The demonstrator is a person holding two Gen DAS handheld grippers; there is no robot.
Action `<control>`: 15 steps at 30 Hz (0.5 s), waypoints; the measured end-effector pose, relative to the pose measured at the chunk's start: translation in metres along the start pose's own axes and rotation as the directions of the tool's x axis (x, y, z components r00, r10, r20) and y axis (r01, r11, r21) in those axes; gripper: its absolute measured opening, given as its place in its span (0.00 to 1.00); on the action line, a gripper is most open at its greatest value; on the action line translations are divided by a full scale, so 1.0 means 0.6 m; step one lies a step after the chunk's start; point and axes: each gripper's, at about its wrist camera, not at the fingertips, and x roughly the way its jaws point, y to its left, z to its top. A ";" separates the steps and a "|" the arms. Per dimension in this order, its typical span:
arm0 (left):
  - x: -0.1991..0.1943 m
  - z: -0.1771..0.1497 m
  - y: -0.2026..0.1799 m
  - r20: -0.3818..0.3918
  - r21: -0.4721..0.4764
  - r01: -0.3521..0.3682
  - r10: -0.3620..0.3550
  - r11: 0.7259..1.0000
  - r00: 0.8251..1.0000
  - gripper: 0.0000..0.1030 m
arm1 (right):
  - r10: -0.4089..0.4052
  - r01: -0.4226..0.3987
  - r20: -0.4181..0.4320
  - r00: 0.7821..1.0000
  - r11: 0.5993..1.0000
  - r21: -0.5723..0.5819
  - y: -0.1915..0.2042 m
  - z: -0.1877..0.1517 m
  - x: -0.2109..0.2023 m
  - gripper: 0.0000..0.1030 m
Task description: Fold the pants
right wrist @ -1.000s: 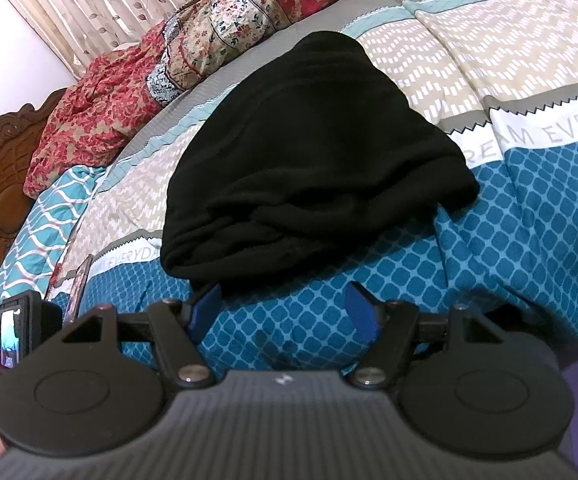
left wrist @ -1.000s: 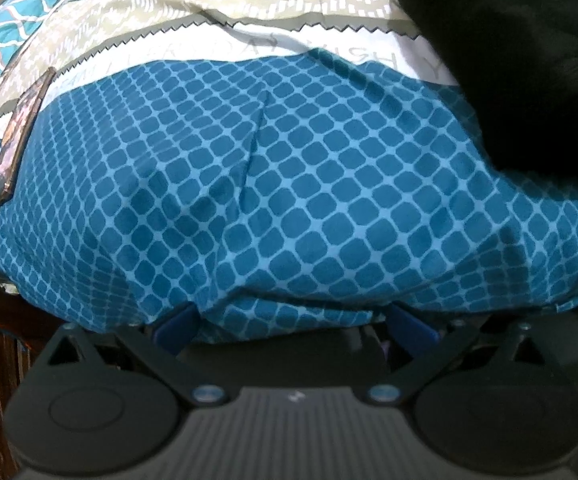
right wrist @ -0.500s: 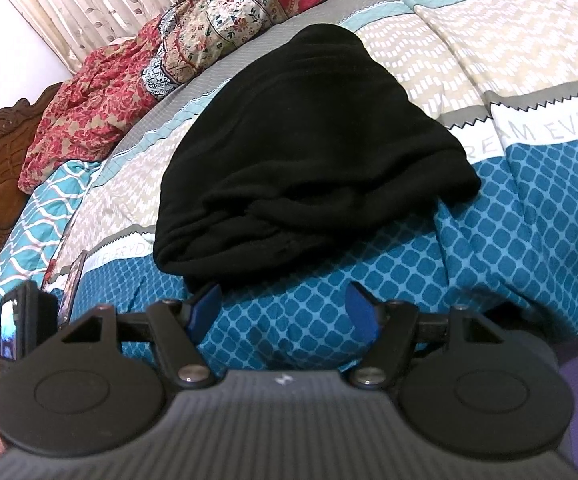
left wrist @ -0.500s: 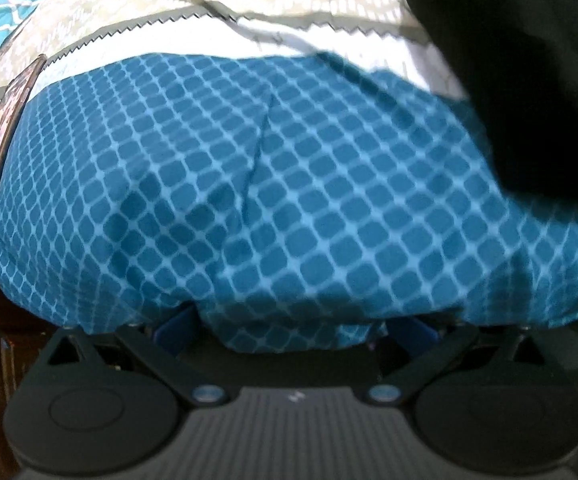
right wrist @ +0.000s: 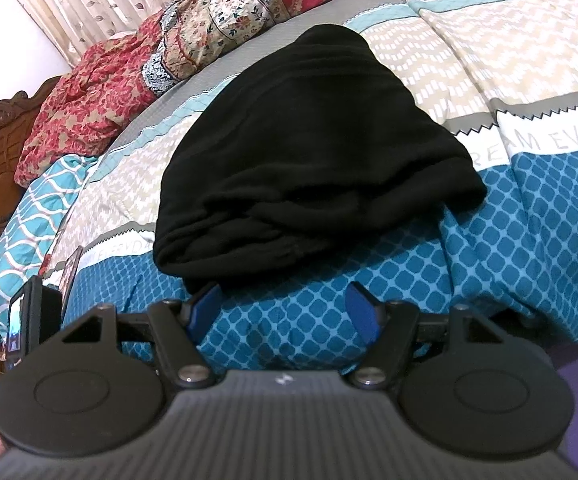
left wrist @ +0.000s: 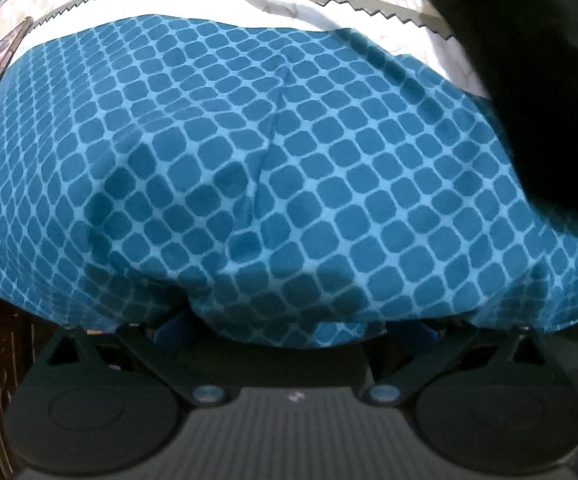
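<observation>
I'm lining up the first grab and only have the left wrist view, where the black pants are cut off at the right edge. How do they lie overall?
Observer: In the right wrist view the black pants are a bunched heap on the bedspread, with thick rolled folds along the near edge.
Operator: Is the right gripper on them?
Observer: No. The right gripper is open and holds nothing. It sits low over the blue checked part of the bedspread, just short of the heap's near edge.
Operator: Anything beyond the pants?
Observer: Floral pillows lie along the far side of the bed, apart from the pants.
</observation>
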 end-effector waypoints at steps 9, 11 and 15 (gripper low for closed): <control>-0.045 -0.022 -0.030 0.038 0.033 -0.027 0.026 0.999 0.999 1.00 | 0.004 -0.004 0.005 1.000 1.000 -0.003 0.001 0.000 -0.002 0.69; -0.060 -0.027 -0.032 0.062 0.044 -0.045 0.042 0.998 0.997 1.00 | 0.006 -0.006 0.008 1.000 1.000 -0.001 0.001 0.000 -0.003 0.69; -0.086 -0.027 -0.041 0.102 0.058 -0.084 0.078 0.995 0.992 1.00 | 0.013 -0.013 0.008 1.000 1.000 0.000 0.001 -0.002 -0.004 0.69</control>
